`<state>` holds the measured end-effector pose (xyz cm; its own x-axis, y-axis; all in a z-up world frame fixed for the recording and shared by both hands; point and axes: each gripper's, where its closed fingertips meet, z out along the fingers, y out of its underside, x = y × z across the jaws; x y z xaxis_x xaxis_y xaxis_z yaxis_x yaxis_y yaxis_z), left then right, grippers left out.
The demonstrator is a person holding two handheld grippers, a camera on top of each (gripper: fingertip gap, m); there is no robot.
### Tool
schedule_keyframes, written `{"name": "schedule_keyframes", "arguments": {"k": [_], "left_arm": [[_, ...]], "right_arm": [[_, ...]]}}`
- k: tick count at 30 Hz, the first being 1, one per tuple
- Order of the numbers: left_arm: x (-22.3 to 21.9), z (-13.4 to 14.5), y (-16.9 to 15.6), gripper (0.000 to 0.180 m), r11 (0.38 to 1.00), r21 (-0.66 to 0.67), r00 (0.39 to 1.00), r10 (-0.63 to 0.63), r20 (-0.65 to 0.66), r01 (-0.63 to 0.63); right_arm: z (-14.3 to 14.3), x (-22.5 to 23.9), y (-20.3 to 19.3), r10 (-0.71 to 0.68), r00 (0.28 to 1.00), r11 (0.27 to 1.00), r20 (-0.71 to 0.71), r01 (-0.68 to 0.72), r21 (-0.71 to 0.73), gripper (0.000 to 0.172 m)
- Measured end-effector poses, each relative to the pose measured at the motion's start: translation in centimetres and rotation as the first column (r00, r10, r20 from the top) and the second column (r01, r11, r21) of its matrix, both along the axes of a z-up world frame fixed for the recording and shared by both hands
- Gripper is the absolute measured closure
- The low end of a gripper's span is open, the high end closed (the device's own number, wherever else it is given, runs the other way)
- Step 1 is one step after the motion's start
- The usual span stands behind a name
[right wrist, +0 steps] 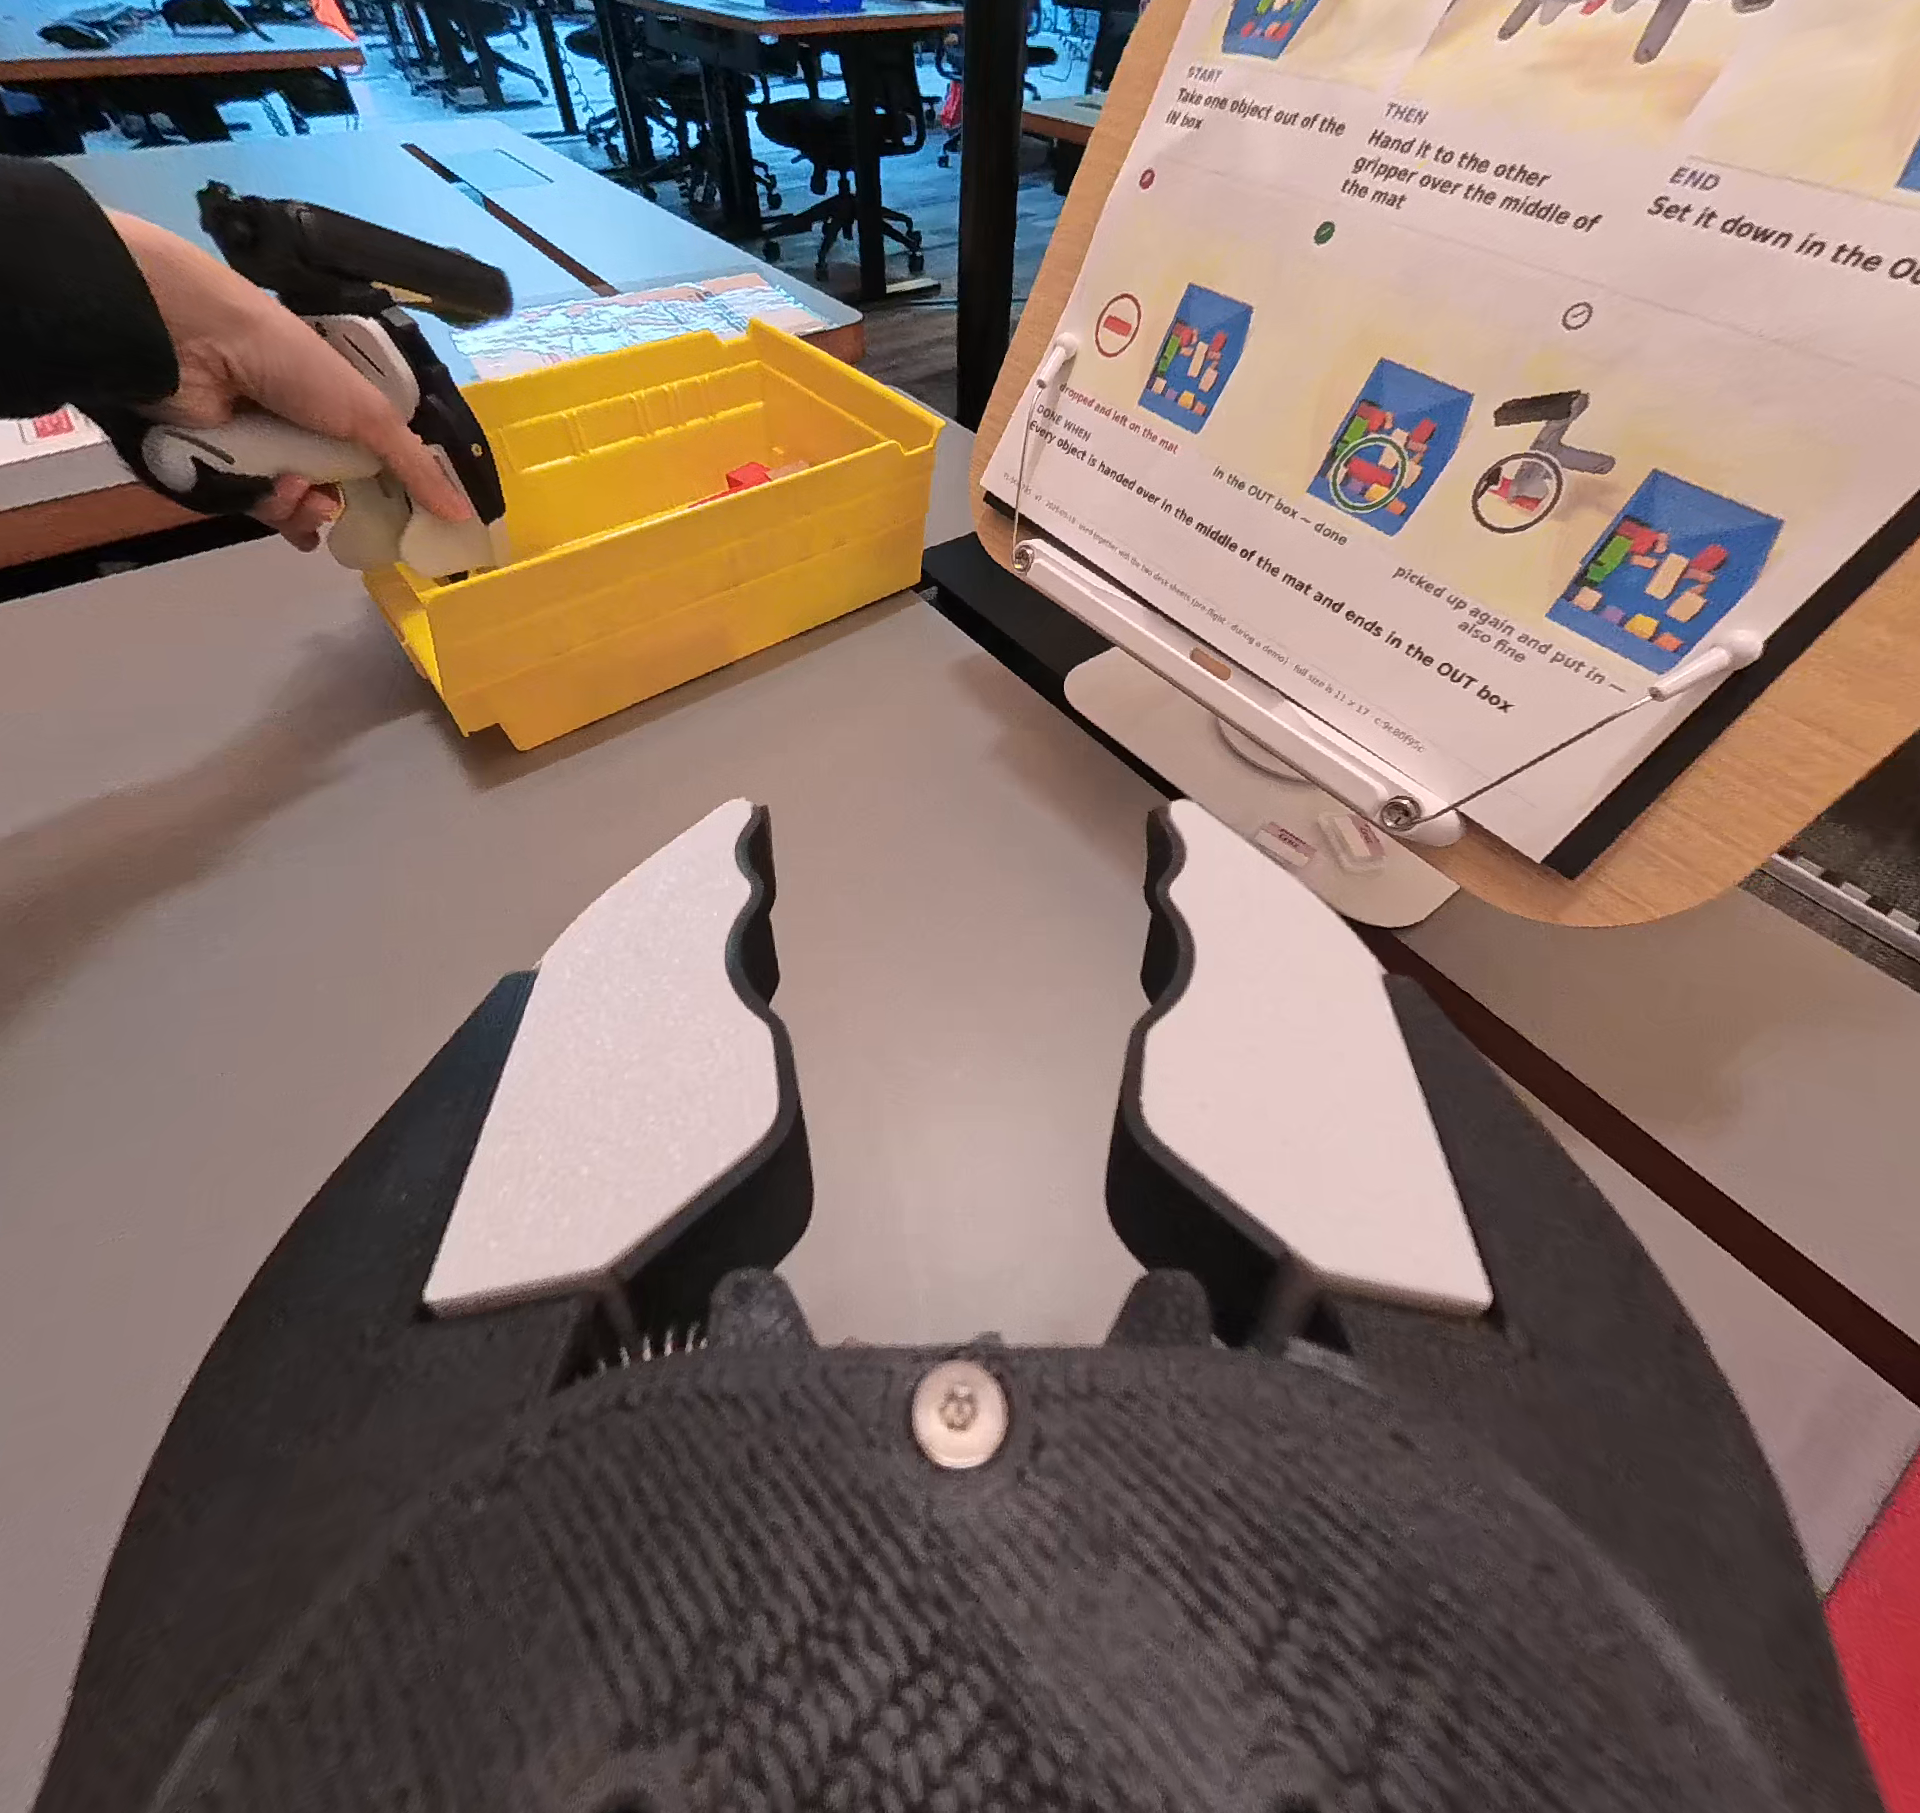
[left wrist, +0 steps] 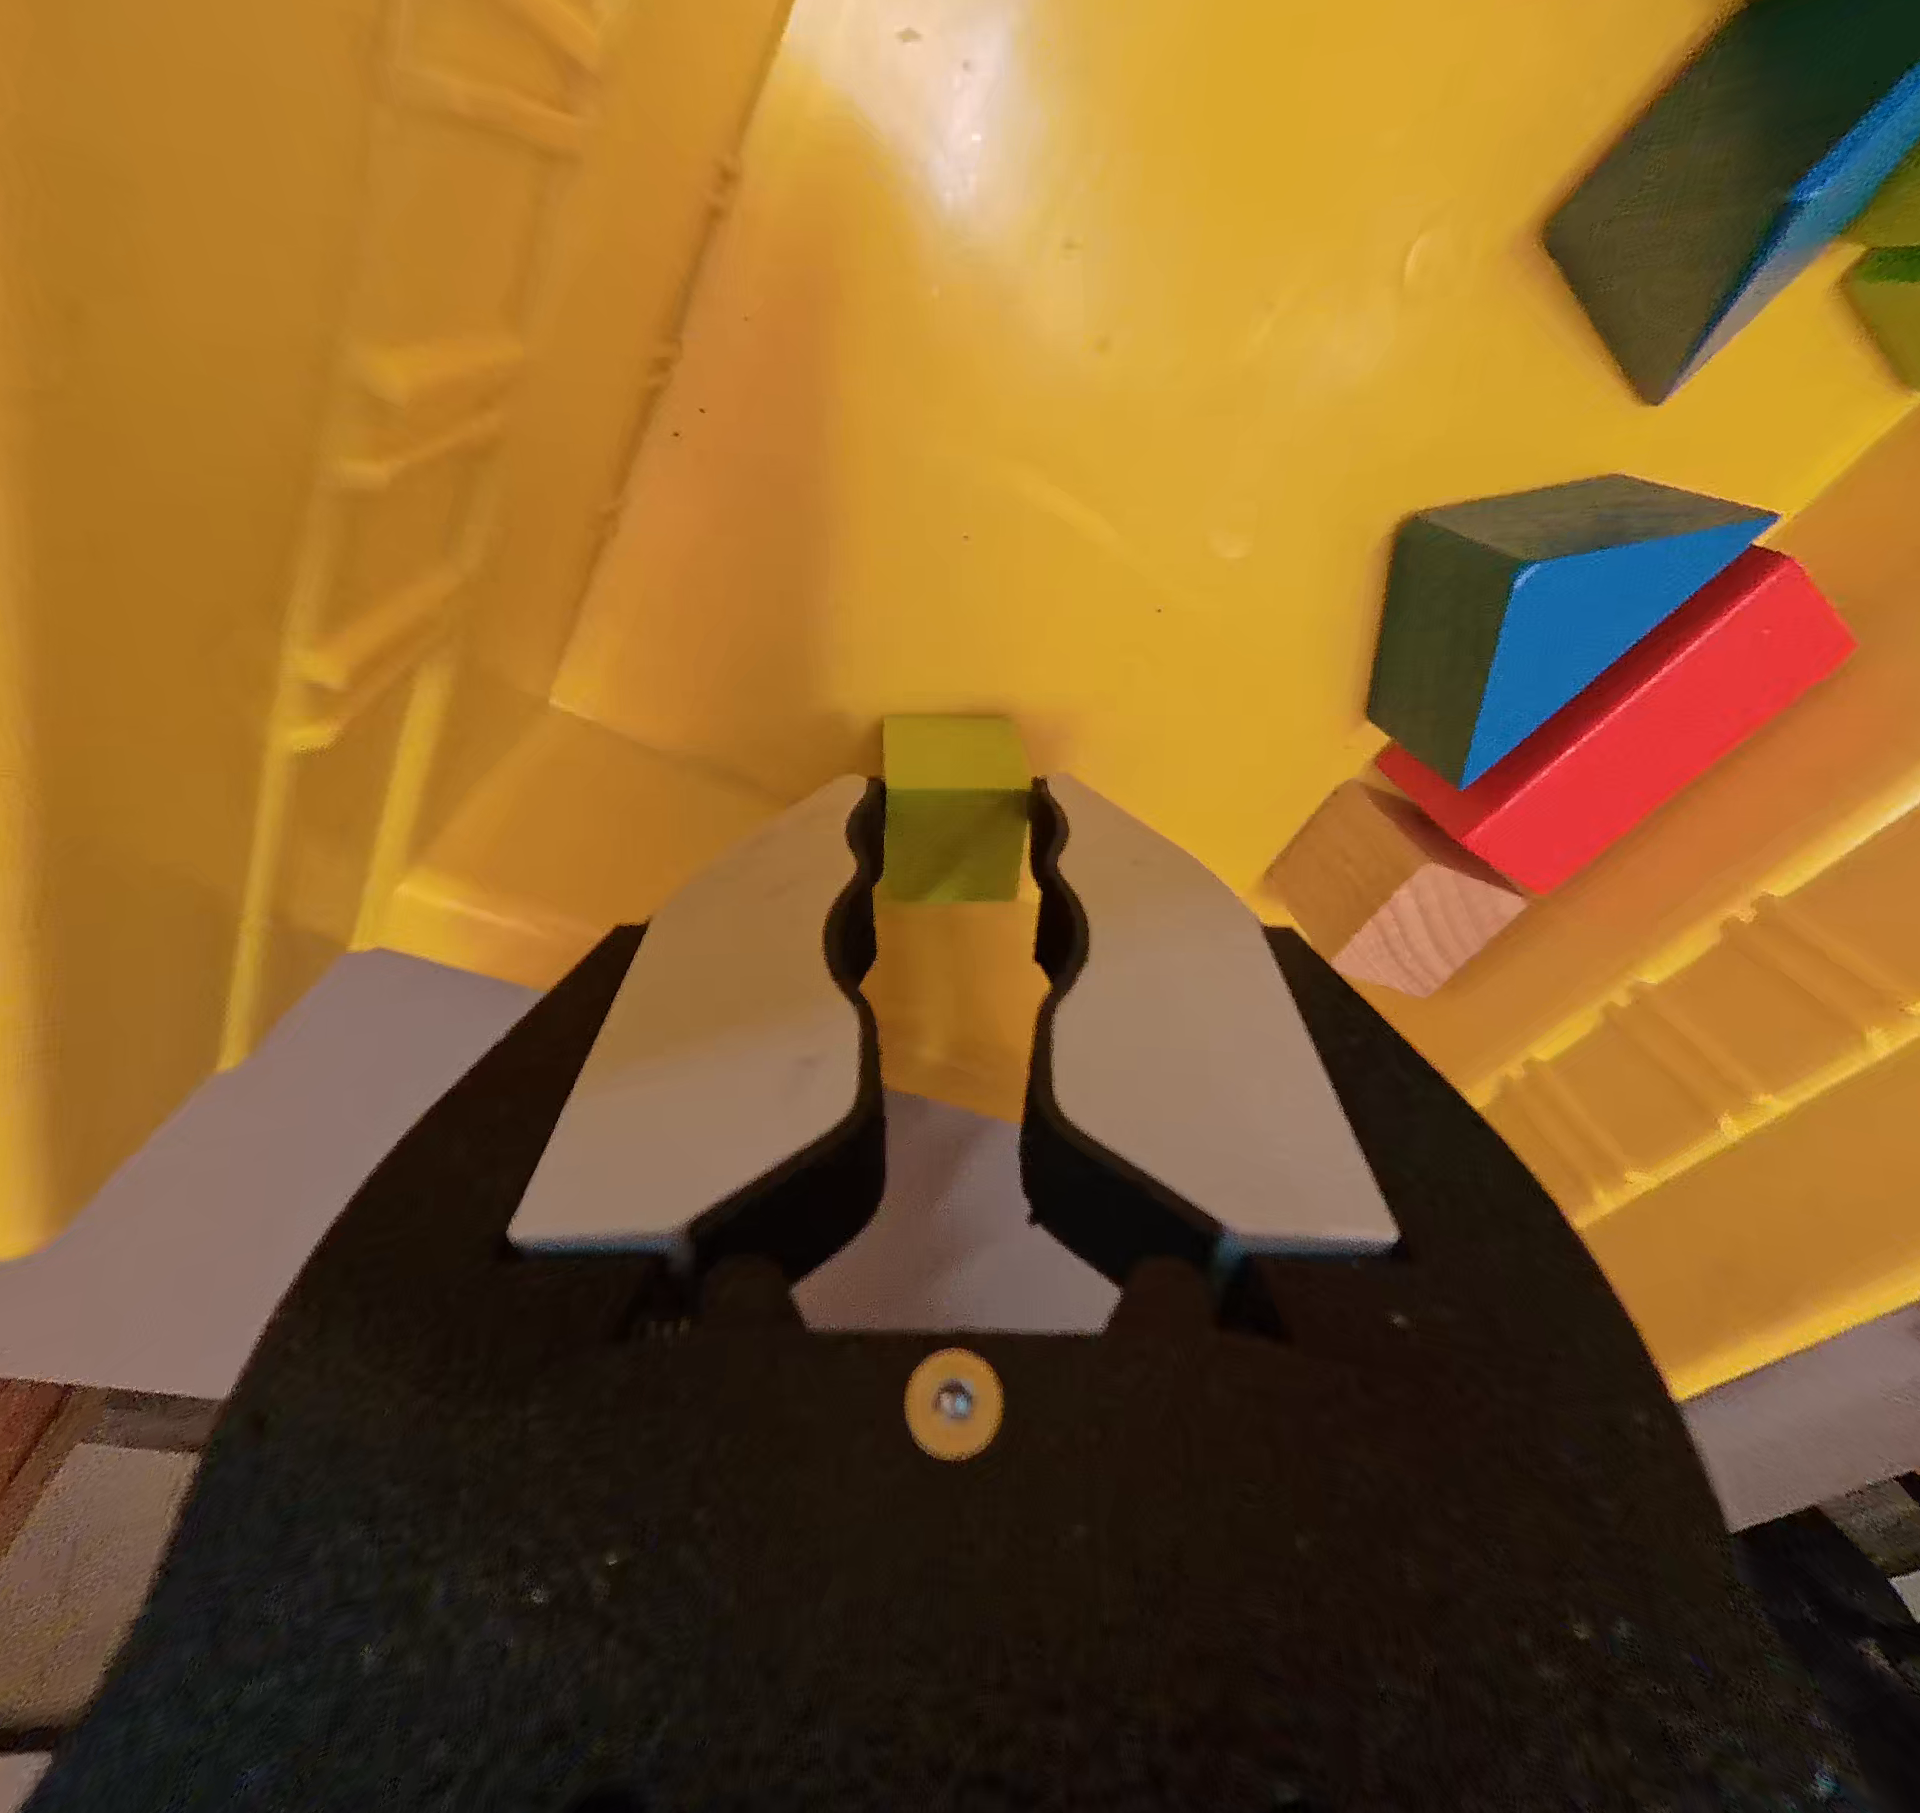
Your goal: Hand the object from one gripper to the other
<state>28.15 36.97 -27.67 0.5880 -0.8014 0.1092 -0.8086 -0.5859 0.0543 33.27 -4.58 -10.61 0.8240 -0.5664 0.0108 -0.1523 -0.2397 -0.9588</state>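
in the left wrist view, the left gripper (left wrist: 954,797) reaches into a yellow bin (left wrist: 1091,361) and its jaws stand narrow, closed on a small lime-green cube (left wrist: 951,823); both fingertips (left wrist: 821,818) press against the cube's sides, and the cube sits at the very tips, close above the bin floor. to the right in the bin a blue wedge block (left wrist: 1558,620) lies on a red flat block (left wrist: 1642,745), with a plain wooden block (left wrist: 1392,890) just beside them. another blue block (left wrist: 1745,174) lies farther up, near the bin's upper right corner.

in the right wrist view, the right gripper (right wrist: 958,890) hangs over a grey table (right wrist: 883,755) with its jaws wide and nothing between them. a hand (right wrist: 281,392) holds the left gripper tilted down into the yellow bin (right wrist: 707,568), its fingers hidden by the bin wall. an instruction sheet (right wrist: 1455,309) stands on a wooden easel (right wrist: 1714,797) to the right.
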Motion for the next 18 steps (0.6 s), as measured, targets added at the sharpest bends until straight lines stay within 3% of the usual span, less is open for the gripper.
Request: {"name": "schedule_keyframes", "arguments": {"k": [4, 8, 11, 14, 18], "left_arm": [[-0.3, -0.1, 0.1, 0.154, 0.997, 0.048, 0.998, -0.057, -0.039, 0.059], [-0.7, -0.3, 0.1, 0.117, 0.986, 0.104, 0.988, -0.119, -0.098, 0.129], [-1.1, -0.6, 0.7, 0.134, 0.967, 0.169, 0.974, -0.165, -0.155, 0.191], [-0.5, -0.6, 0.5, 0.153, 0.966, 0.175, 0.978, -0.171, -0.120, 0.190], [0.6, 0.1, -1.2, 0.154, 0.973, 0.069, 0.975, -0.215, -0.054, 0.219]], "right_arm": [[0.1, 0.1, -0.5, -0.009, 1.000, 1.000, -0.003, 0.009, 0.012, 0.102], [0.4, 0.1, -0.9, -0.016, 1.000, 1.000, 0.002, 0.016, 0.018, 0.102], [0.5, 0.2, -1.1, -0.021, 1.000, 1.000, 0.009, 0.021, 0.018, 0.102], [0.5, 0.2, -1.1, -0.024, 1.000, 1.000, 0.014, 0.024, 0.016, 0.102], [0.4, 0.2, -1.0, -0.021, 1.000, 1.000, 0.013, 0.021, 0.010, 0.102]]}}
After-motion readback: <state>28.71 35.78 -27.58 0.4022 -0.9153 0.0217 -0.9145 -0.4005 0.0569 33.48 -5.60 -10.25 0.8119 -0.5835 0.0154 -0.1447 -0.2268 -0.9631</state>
